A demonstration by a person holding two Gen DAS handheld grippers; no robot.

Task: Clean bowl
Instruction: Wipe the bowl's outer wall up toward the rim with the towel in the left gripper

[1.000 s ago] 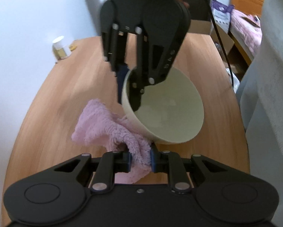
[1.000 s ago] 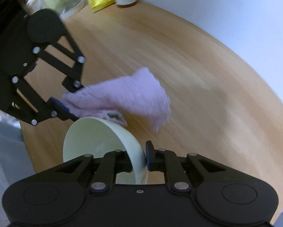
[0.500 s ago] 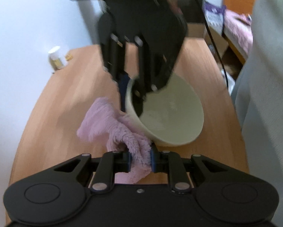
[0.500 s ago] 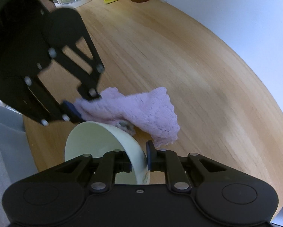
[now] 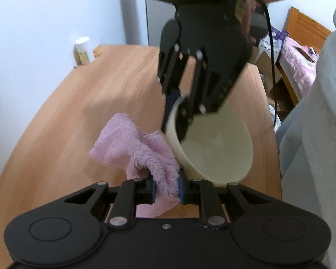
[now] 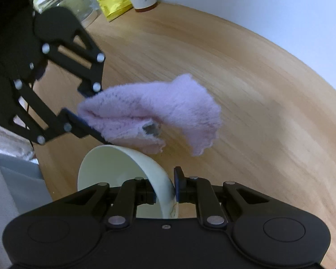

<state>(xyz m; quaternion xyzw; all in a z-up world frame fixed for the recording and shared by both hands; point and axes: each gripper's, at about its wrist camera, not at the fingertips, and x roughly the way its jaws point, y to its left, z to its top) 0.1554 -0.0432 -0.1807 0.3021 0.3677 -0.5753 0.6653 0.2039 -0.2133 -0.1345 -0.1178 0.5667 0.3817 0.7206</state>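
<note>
Here we are above the wooden table [image 5: 114, 94]: the left gripper [image 5: 165, 187] is clamped tight on a bunched pink cloth [image 5: 134, 148], its blue-tipped fingers pinching the fluffy fold right at the bottom centre of its own view. The right gripper [image 6: 165, 194] is clenched on the rim of the cream bowl [image 6: 114, 163], one finger inside the wall and one outside, holding the bowl tilted up off the table with its mouth turned toward 9 o'clock in the right wrist view.

In the left wrist view the bowl [image 5: 215, 150] sits just past centre toward 3 o'clock, with the right gripper coming down onto its rim from 12 o'clock. The cloth presses against the bowl's outer wall on its 9 o'clock side.

Compared with a second ago, the cloth has slid from the bowl's lower flank up along the outside, and its free end now fans out wider toward 10 o'clock. The right gripper has come closer and looms larger in the left view. In the right wrist view the cloth [image 6: 154, 114] has lifted toward 12 o'clock of the bowl, and a small dark patch on the cloth shows near its edge.

A white-capped bottle [image 5: 83, 50] stands at the table's far edge, at 11 o'clock.
</note>
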